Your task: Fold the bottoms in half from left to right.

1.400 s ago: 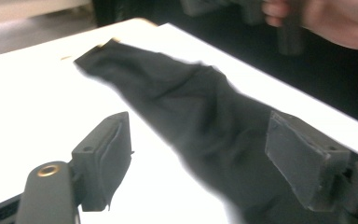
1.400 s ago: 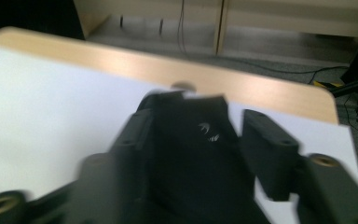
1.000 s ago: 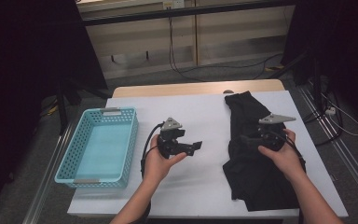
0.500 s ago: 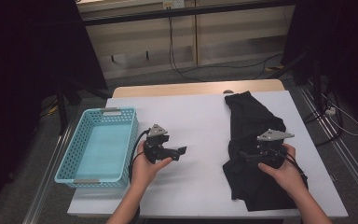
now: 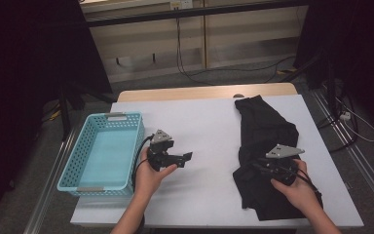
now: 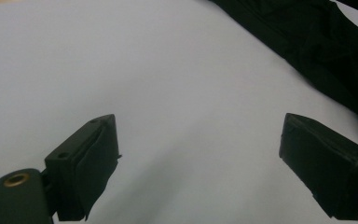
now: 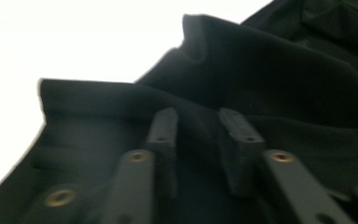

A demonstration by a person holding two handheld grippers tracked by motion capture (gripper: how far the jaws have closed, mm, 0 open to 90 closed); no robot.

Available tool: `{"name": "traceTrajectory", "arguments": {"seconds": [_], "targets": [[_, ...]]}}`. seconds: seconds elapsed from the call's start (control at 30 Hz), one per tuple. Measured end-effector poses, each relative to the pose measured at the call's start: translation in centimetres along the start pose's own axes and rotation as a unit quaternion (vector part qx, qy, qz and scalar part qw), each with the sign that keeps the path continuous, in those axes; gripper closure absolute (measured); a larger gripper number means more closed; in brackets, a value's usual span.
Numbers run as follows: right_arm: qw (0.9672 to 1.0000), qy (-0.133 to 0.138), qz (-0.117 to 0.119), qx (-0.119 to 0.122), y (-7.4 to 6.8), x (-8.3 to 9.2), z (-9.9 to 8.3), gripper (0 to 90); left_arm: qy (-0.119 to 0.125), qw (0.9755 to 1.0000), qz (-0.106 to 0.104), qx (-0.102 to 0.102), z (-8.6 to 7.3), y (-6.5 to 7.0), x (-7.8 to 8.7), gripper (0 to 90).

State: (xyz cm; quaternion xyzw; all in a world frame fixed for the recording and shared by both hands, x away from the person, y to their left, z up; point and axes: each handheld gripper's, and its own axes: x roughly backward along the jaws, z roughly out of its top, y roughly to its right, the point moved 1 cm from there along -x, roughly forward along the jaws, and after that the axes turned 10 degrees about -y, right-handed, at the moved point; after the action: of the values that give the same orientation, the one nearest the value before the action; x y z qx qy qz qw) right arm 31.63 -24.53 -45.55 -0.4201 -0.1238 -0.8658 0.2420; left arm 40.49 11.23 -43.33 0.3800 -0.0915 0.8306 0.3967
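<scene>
A lab-like recording room: white-topped table (image 5: 209,122), dark curtains (image 5: 34,53), loose floor cables (image 5: 209,75).

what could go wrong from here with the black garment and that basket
1. The right gripper has just been closing on a fold of the black garment; the pinch looks shallow, so the cloth may slip out when lifted.
2. The left gripper is open over bare table, apart from the garment, so a one-sided lift could leave it dangling and dragging.
3. The blue basket sits across the table, a long carry.
</scene>
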Motion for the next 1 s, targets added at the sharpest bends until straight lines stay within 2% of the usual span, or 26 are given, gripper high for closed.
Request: {"name": "traceTrajectory", "arguments": {"seconds": [0.07, 0.13, 0.27, 0.47, 0.77, 1.0], "targets": [[0.9999, -0.005, 0.010, 0.003, 0.1, -0.1, 0.0, 84.3, -0.002, 1.0000, 0.003, -0.001, -0.1, -0.1, 0.1, 11.9], [0.9998, -0.007, 0.017, -0.001, 0.3, 0.0, -0.1, 89.9, -0.002, 1.0000, 0.001, 0.002, -0.1, -0.1, 0.1, 12.0], [0.9996, -0.016, 0.021, 0.004, 0.6, 0.1, -0.4, 90.0, -0.002, 1.0000, 0.002, -0.001, -0.1, -0.2, 0.2, 12.1], [0.9996, 0.013, 0.027, -0.004, 1.4, 2.7, -1.2, 90.0, -0.003, 1.0000, 0.003, -0.004, -0.1, -0.2, 0.2, 12.3], [0.9984, 0.026, 0.021, -0.045, 3.7, 6.5, -6.0, 90.0, 0.002, 1.0000, 0.003, 0.000, 0.1, -0.1, 0.3, 12.6], [0.9975, 0.031, 0.011, -0.062, 4.8, 8.3, -8.1, 90.0, -0.001, 1.0000, 0.005, -0.004, 0.0, -0.2, 0.2, 12.7]]}}
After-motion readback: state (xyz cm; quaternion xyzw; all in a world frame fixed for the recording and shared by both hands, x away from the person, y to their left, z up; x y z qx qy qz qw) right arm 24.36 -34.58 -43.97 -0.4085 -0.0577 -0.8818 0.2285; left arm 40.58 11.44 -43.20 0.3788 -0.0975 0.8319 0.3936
